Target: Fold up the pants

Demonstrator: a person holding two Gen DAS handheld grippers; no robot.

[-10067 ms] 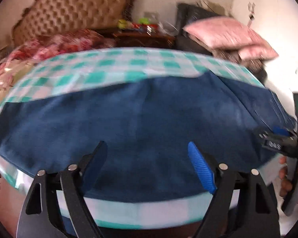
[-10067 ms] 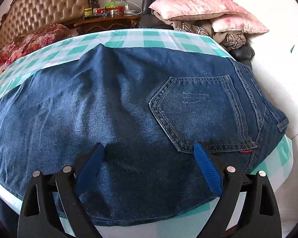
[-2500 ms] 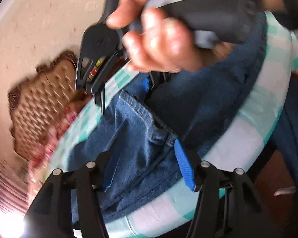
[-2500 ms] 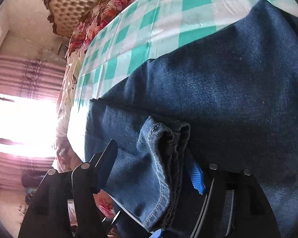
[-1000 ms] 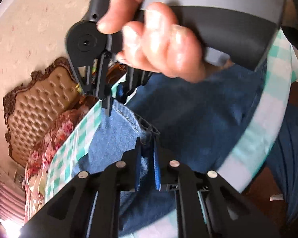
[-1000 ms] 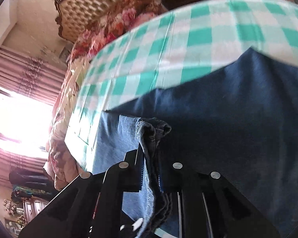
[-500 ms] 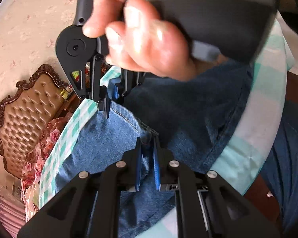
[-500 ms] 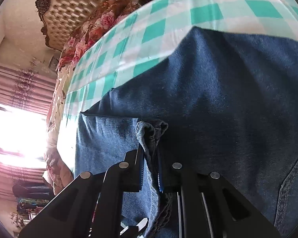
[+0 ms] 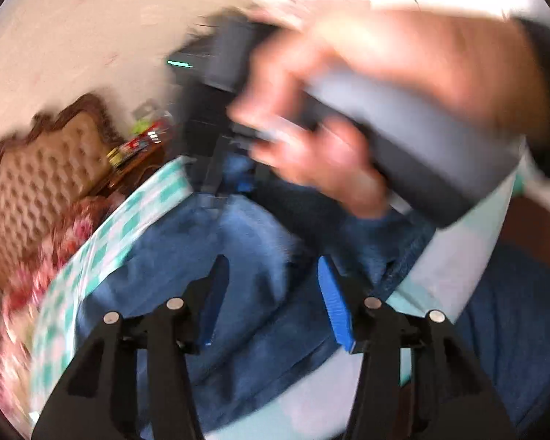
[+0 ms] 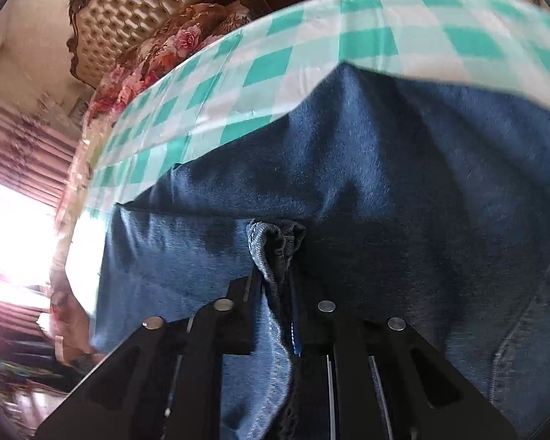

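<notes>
The pants (image 10: 403,190), dark blue denim, lie spread over a table covered by a green-and-white checked cloth (image 10: 311,47), with one end doubled back on top of the rest so that a paler layer lies on the darker one. The right gripper (image 10: 277,286) is clamped tight on that doubled end: a bunched, stitched hem pokes up from between its black fingers (image 10: 238,293), which are drawn almost together with the denim pinched between them. The left gripper (image 9: 271,297) has just been opening; its blue pads (image 9: 335,308) now stand about half apart and press on nothing, with the folded denim lying below and between them, loose of both. In the left wrist view, which is blurred, the person's right hand (image 9: 366,110) wraps the grey handle of the other gripper close above and ahead, filling most of the upper right. The near edge of the table curves past the right pad in that view, and the pants reach close to it, with only a narrow band of cloth showing outside the denim. On the far side, in the right wrist view, a wide strip of checked cloth lies bare beyond the pants. Past it stand a tufted headboard (image 10: 135,7) and a floral bedcover (image 10: 172,51), and bright window light washes out the left edge.
</notes>
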